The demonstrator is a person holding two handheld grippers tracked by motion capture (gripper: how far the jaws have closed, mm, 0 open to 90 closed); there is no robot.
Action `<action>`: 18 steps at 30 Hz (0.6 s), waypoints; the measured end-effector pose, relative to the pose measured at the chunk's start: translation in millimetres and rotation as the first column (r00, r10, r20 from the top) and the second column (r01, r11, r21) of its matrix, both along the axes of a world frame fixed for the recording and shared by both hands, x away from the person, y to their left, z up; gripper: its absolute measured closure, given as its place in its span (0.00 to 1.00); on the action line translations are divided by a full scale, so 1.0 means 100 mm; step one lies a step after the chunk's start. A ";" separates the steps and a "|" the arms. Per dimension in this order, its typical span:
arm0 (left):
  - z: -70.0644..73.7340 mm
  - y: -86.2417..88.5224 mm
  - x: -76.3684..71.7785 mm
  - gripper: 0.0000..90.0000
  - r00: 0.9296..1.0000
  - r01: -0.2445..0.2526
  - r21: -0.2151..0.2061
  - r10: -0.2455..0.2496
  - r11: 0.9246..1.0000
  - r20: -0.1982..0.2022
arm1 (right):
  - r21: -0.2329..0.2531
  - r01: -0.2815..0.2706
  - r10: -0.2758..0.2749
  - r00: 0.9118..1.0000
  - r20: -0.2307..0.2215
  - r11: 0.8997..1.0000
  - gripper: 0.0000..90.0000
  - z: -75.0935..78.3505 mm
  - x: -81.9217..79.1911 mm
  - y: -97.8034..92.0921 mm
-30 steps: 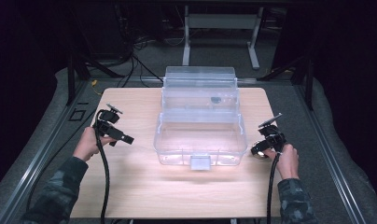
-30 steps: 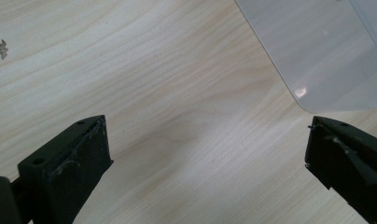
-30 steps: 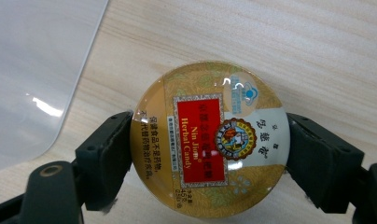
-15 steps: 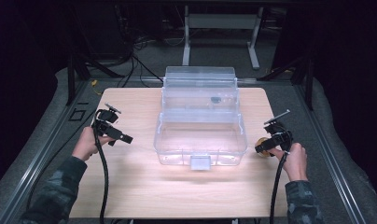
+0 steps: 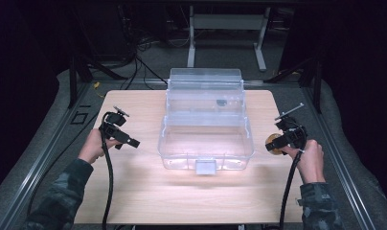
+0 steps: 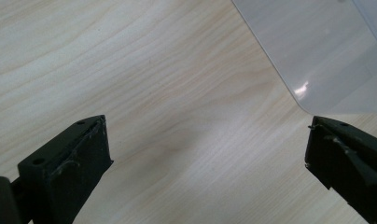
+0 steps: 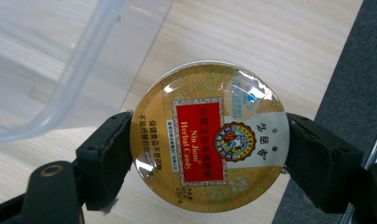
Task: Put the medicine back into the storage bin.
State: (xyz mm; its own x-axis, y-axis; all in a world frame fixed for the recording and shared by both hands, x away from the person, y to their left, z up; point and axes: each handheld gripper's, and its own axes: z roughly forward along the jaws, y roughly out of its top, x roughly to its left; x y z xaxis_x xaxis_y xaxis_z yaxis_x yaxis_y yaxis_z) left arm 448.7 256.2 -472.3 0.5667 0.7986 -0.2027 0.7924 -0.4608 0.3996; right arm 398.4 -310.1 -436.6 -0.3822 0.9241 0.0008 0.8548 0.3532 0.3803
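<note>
A clear plastic box [image 5: 206, 143] with its lid [image 5: 204, 91] standing open sits mid-table. My right gripper [image 5: 274, 143] is shut on a round gold candy tin [image 7: 209, 135] with a red label, held just right of the box's rim [image 7: 60, 84] and near the table's right edge. The tin [image 5: 273, 143] shows as a small gold disc in the high view. My left gripper [image 5: 132, 142] hovers over bare wood left of the box, its jaws wide apart with nothing between them [image 6: 205, 149]. A corner of the box [image 6: 317, 51] lies ahead of it.
The wooden table [image 5: 134, 191] has bare room in front and to the left. Dark grey floor [image 7: 354, 70] lies past its right edge. A small dark item [image 5: 221, 102] rests inside the box near the lid. Cables [image 5: 108, 182] trail from both grippers.
My right gripper has shifted slightly right and toward the near side with the tin in it. The left gripper has barely moved.
</note>
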 end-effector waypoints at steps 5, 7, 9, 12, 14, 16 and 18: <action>0.02 0.02 -0.01 0.00 1.000 0.000 0.000 0.000 1.000 0.011 | -0.011 -0.014 0.015 1.000 0.016 1.000 0.23 0.14 -0.01 0.07; 0.02 0.02 -0.01 0.00 1.000 -0.003 0.001 0.003 1.000 0.013 | 0.002 -0.026 0.026 0.999 0.019 1.000 0.23 0.18 0.00 0.10; 0.02 0.03 -0.01 0.00 1.000 0.001 -0.001 -0.001 1.000 0.014 | 0.001 -0.043 0.043 0.999 0.024 0.999 0.23 0.24 0.01 0.17; 0.02 0.04 0.00 0.00 1.000 -0.003 -0.003 0.003 1.000 0.012 | 0.003 -0.071 0.071 0.997 0.032 0.997 0.23 0.32 0.01 0.28; 0.02 0.04 0.00 0.00 1.000 -0.002 -0.002 0.002 1.000 0.012 | 0.002 -0.089 0.089 0.995 0.036 0.996 0.23 0.36 0.02 0.36; 0.01 0.04 0.00 0.00 1.000 -0.002 -0.004 0.002 1.000 0.012 | 0.008 -0.113 0.113 0.993 0.038 0.994 0.23 0.40 0.03 0.45; 0.02 0.04 0.00 0.00 1.000 0.000 -0.007 0.000 1.000 0.015 | -0.001 -0.131 0.131 0.991 0.040 0.991 0.23 0.43 0.05 0.54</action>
State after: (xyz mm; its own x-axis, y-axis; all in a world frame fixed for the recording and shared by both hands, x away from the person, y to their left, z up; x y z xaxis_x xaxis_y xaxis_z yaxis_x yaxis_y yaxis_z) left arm 448.5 260.0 -470.4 0.5695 0.7975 -0.1994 0.7864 -0.4579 0.4147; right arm 403.5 -256.5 -394.0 -0.4998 0.8660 -0.0154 0.7852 0.4605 0.4141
